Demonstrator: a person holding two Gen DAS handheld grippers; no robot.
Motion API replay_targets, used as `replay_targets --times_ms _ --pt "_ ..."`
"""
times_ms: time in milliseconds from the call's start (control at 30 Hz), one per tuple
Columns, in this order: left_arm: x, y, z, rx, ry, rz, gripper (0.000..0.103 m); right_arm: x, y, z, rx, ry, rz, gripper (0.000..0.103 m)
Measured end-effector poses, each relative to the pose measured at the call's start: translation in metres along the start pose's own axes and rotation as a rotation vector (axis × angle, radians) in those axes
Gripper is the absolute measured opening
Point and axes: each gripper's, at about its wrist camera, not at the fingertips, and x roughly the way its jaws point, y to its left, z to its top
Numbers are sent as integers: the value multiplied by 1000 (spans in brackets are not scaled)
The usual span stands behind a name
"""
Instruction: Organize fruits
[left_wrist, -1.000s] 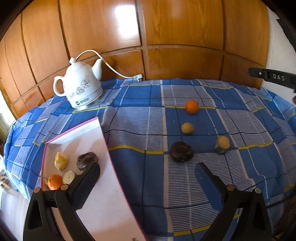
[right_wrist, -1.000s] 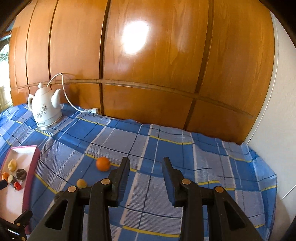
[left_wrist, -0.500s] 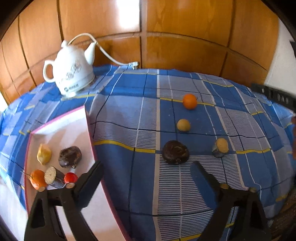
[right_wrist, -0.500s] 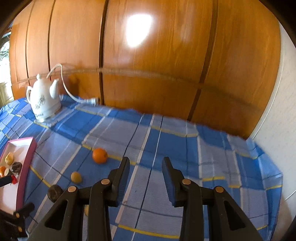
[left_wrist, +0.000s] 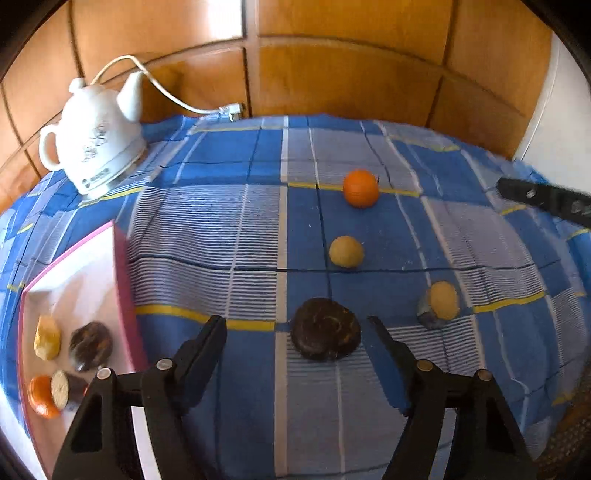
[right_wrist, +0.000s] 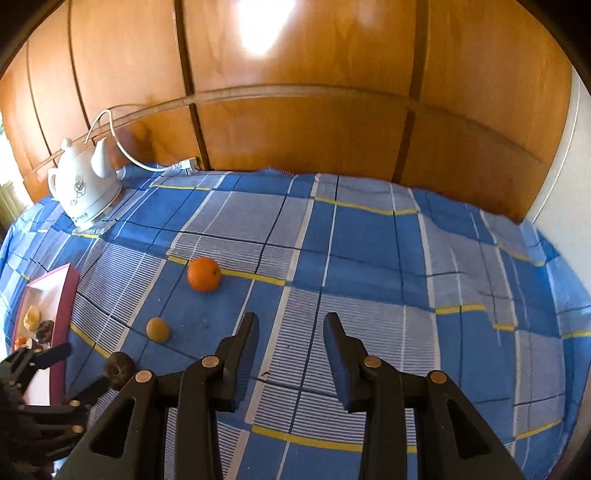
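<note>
Our left gripper (left_wrist: 295, 325) is spread wide, its fingers on either side of the dark brown fruit (left_wrist: 325, 329) on the blue checked tablecloth (left_wrist: 207, 229), not touching it. Beyond lie a small yellow fruit (left_wrist: 346, 251) and an orange (left_wrist: 361, 188); a cut yellow-faced fruit (left_wrist: 439, 305) sits to the right. The pink-rimmed tray (left_wrist: 123, 280) at left holds several pieces. Our right gripper (right_wrist: 290, 332) hovers released and empty over the cloth. A white kettle (right_wrist: 85, 184) stands at the far left.

Left gripper (left_wrist: 295, 325) closer to dark fruit (left_wrist: 325, 329).
</note>
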Motion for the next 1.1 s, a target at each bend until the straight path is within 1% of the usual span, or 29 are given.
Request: replay_targets --times_ms 100,133,167,200,233,267,300,433,500,567,633,700,800,1100 --pt "16 -5 3 24 23 -1 77 3 0 -1 7 17 13 37" --pt "20 -6 4 27 31 -18 76 4 0 -1 7 22 13 37" --pt "24 -8 4 38 36 -23 73 6 0 -1 7 28 12 37" --pt "28 -10 4 49 40 -29 68 8 0 -1 10 36 15 37" --pt "32 -12 4 54 51 -47 53 9 0 -1 13 42 20 37" --pt "34 -13 3 53 59 -67 47 10 -1 -2 16 46 24 37" --pt "32 -14 2 57 43 -57 47 10 -1 -2 18 48 22 37" --pt "19 -21 -11 59 18 -78 47 12 -3 -1 31 54 29 37" --pt "11 -26 -22 69 13 -86 47 14 -4 -1 39 65 41 37" --pt "10 -30 -32 79 28 -89 47 15 -4 -2 47 77 57 37" --pt "8 -33 -39 94 2 -69 47 18 -3 -4 57 92 79 36" --pt "9 -34 -40 93 2 -65 47 21 -4 -5 70 111 107 37" --pt "11 -31 -41 87 -8 -81 48 26 -3 -7 83 134 148 36" --pt "10 -30 -46 107 -54 -80 48 40 2 -14 103 199 235 36"
